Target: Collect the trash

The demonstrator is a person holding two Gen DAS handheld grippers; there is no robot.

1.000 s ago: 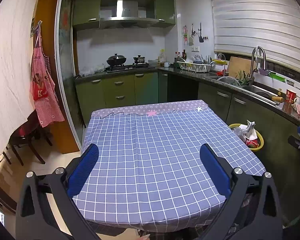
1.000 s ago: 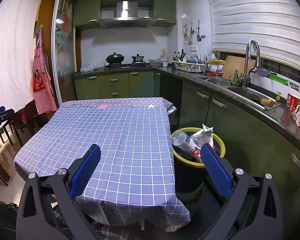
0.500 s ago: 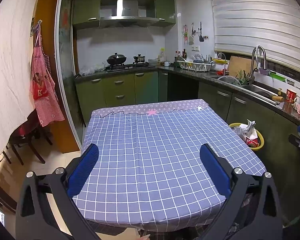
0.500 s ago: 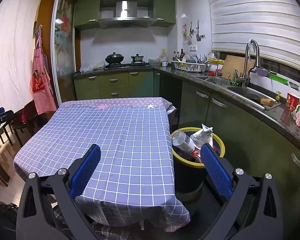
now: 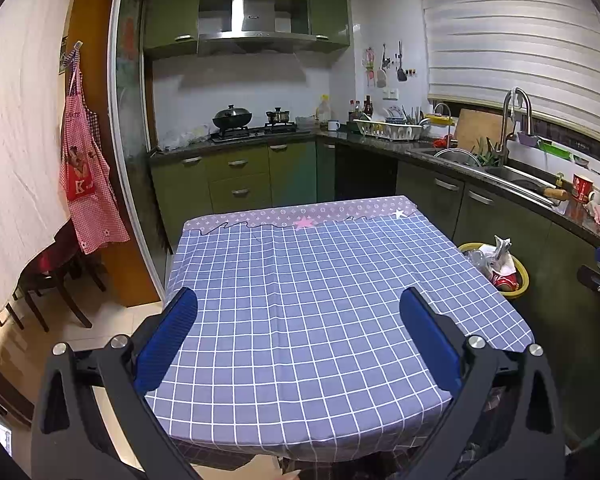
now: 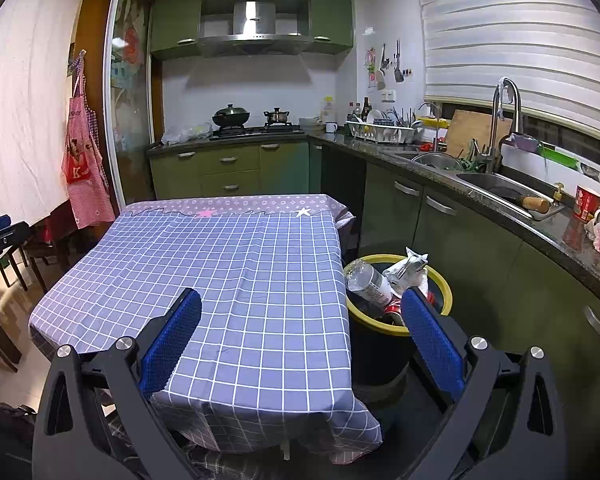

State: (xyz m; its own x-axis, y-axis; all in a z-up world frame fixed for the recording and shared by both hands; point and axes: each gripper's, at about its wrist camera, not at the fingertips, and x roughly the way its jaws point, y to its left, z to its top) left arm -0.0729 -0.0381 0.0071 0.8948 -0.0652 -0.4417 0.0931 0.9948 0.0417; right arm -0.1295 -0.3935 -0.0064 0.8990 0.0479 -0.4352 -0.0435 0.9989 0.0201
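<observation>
A yellow-rimmed black trash bin (image 6: 440, 280) stands on the floor right of the table; it also shows in the left wrist view (image 5: 520, 270). It holds a plastic bottle (image 6: 368, 280), crumpled white wrappers (image 6: 410, 268) and a red can. My left gripper (image 5: 298, 304) is open and empty above the near part of the blue checked tablecloth (image 5: 320, 288). My right gripper (image 6: 300, 306) is open and empty over the table's near right corner, its right finger (image 6: 432, 340) in front of the bin.
Green cabinets and a dark counter (image 6: 500, 216) with a sink (image 6: 504, 192) run along the right and back. A red mug (image 6: 586, 202) stands on the counter. Dark chairs (image 5: 52, 280) stand at the left under a red apron (image 5: 86, 184).
</observation>
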